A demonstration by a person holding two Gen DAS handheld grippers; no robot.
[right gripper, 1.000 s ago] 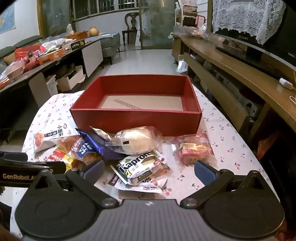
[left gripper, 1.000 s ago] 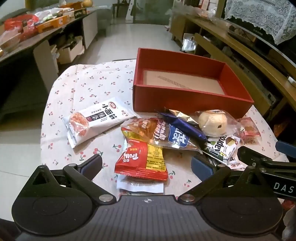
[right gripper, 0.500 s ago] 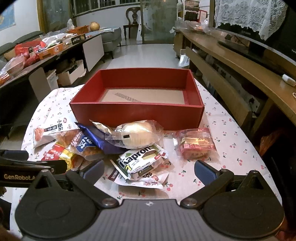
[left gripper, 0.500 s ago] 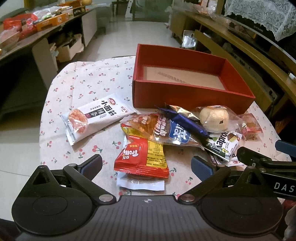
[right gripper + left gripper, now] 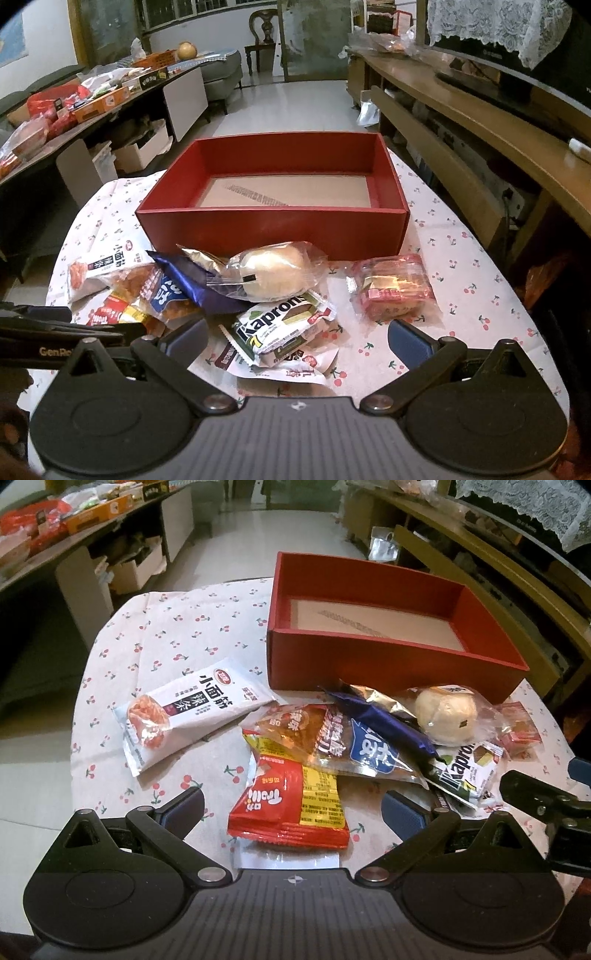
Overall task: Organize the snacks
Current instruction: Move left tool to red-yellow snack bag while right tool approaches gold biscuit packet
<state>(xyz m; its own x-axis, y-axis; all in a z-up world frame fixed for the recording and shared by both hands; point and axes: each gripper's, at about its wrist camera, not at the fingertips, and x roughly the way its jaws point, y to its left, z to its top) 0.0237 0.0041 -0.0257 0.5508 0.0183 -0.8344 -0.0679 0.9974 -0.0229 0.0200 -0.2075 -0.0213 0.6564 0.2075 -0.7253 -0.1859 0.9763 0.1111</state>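
An empty red box (image 5: 373, 664) (image 5: 273, 225) stands at the back of a small table. In front of it lie several snack packs: a white spicy-strip pack (image 5: 192, 709), a red and yellow pack (image 5: 291, 805), a blue pack (image 5: 373, 720), a wrapped bun (image 5: 445, 714) (image 5: 273, 269), a Kaprons wafer (image 5: 284, 328) and a pink cake pack (image 5: 393, 288). My left gripper (image 5: 293, 806) is open with the red and yellow pack between its fingers, not gripped. My right gripper (image 5: 297, 336) is open over the Kaprons wafer.
The table has a white cherry-print cloth (image 5: 166, 627). A long wooden bench (image 5: 480, 122) runs along the right. A cluttered dark table (image 5: 74, 107) with boxes stands at the left. Tiled floor lies beyond.
Both grippers have moved forward and slightly down toward the snack pile. The snacks and the box have not moved.
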